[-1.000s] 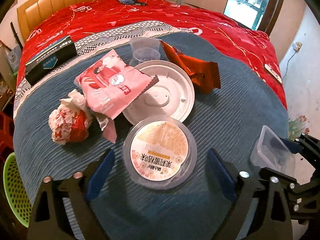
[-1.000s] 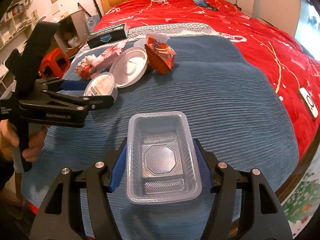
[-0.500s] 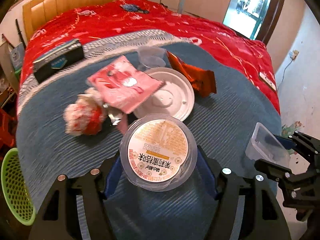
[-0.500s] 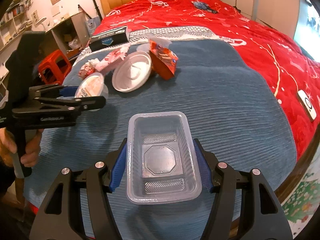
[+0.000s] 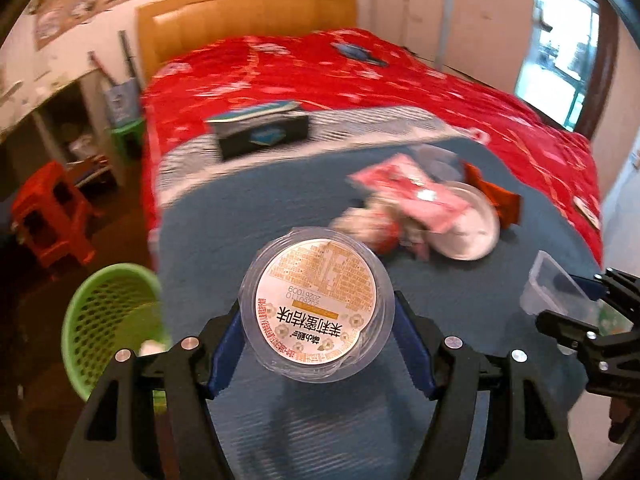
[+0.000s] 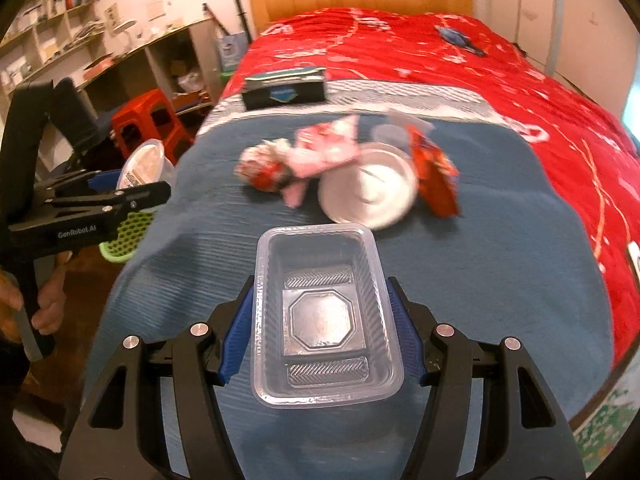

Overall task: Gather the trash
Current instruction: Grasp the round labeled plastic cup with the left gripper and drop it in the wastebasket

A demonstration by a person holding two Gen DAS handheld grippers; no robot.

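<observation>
My left gripper (image 5: 318, 340) is shut on a round clear cup with a printed yellow-white lid (image 5: 316, 306) and holds it above the blue blanket, near the bed's left edge. It also shows in the right wrist view (image 6: 146, 166). My right gripper (image 6: 320, 328) is shut on a clear rectangular plastic tray (image 6: 326, 320), also seen in the left wrist view (image 5: 554, 288). On the blanket lie a crumpled red-white wrapper (image 6: 264, 166), a pink packet (image 6: 326, 150), a white round lid (image 6: 370, 190) and an orange-red snack bag (image 6: 434, 178).
A green mesh basket (image 5: 106, 314) stands on the floor left of the bed; it also shows in the right wrist view (image 6: 126, 236). A dark box (image 5: 262, 134) lies further back on the bed. Red stools (image 5: 50, 218) and shelves stand at the left. A phone (image 6: 634, 258) lies at the right edge.
My left gripper closed on the round cup, lifted it and swung left toward the green basket. My right gripper keeps holding the clear tray and has turned a little left.
</observation>
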